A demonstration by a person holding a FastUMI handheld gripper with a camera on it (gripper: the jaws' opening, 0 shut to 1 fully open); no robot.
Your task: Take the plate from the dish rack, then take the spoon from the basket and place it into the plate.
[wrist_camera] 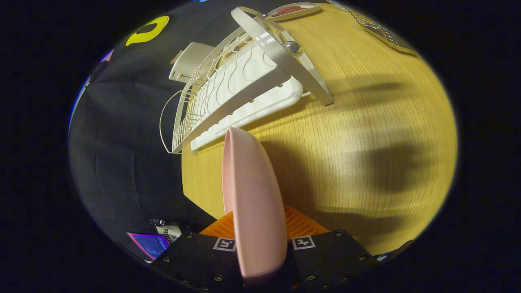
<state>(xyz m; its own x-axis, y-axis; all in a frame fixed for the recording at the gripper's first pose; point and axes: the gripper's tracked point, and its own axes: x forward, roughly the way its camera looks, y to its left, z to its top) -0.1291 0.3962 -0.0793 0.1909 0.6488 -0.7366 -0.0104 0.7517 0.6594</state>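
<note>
A pink plate [252,191] stands on edge between my two fingers, held above the wooden table [366,142]. My gripper [260,230] is shut on the plate, one finger pressing each face. Beyond the plate's tip sits the white dish rack [240,89], its slots holding nothing. A spoon's shiny bowl [293,47] shows at the rack's far end, by the rack's wide handle. A wire basket [380,30] lies far off at the table's back right.
A small dish with something reddish in it [294,10] sits beyond the rack. A white box [190,61] stands behind the rack against the black cloth wall. The table's left edge [191,195] runs close beside my fingers.
</note>
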